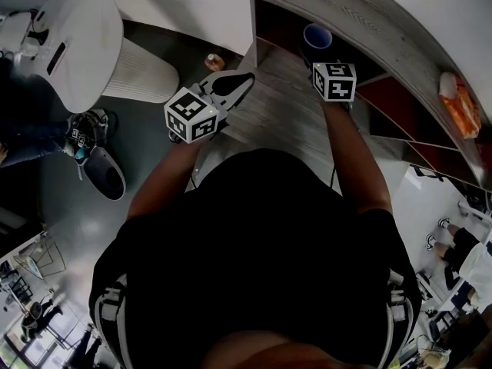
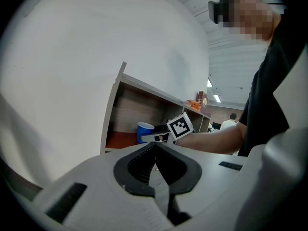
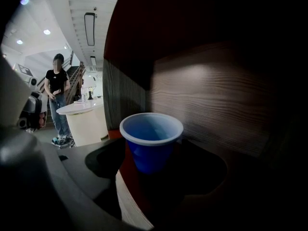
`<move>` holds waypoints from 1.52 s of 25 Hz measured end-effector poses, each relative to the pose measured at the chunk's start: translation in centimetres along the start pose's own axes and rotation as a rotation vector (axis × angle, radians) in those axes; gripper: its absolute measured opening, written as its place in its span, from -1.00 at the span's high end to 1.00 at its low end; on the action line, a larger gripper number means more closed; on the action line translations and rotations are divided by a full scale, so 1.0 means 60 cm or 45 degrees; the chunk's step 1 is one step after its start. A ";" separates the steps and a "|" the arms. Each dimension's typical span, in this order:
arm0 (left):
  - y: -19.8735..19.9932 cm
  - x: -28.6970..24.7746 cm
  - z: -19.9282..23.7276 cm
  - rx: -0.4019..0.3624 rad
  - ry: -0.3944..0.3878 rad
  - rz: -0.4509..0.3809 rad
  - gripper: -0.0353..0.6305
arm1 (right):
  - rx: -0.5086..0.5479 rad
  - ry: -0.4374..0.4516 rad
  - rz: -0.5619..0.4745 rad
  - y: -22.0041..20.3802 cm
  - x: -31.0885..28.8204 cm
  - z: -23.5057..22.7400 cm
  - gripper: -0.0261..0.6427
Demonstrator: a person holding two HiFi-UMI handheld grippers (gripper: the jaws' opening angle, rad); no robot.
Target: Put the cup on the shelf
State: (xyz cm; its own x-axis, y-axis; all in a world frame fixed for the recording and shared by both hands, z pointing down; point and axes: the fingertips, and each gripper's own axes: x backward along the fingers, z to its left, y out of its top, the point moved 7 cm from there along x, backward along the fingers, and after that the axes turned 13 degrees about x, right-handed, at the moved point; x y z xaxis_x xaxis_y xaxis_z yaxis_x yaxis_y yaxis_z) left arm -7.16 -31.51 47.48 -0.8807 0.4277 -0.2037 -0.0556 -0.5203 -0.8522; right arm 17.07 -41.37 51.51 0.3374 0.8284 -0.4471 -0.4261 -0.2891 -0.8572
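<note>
Black short-sleeved shirt (image 1: 261,229); white hand-held grippers (image 1: 247,78) (image 1: 314,57) bearing black-and-white marker cubes (image 1: 192,115) (image 1: 334,81).

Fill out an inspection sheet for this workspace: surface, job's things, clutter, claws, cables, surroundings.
Surface: wood-grain shelf with open compartments, and a reddish floor in the end one.
Job's things: blue cup stands upright and empty in that end compartment.
Clutter: orange packet lies on top of the shelf, far from the cup.
Claws: right claw reaches into the compartment with its jaws wide apart either side of the cup, not pressing it. Left claw is shut, empty and outside the shelf.
Cables: nothing seen.
Surroundings: white pedestal to the left; a person stands beside a white counter.
</note>
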 end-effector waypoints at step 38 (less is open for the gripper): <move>-0.030 0.077 -0.096 -0.068 -0.070 -0.002 0.84 | -0.108 -0.059 -0.053 -0.017 0.143 0.070 -0.12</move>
State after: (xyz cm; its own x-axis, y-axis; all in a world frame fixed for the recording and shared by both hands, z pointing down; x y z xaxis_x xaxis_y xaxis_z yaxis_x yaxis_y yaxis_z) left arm -8.42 -24.32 45.32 -0.9053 0.3863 -0.1769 -0.0329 -0.4790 -0.8772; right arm 16.88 -31.96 49.65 0.3134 0.8611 -0.4004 -0.3396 -0.2921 -0.8941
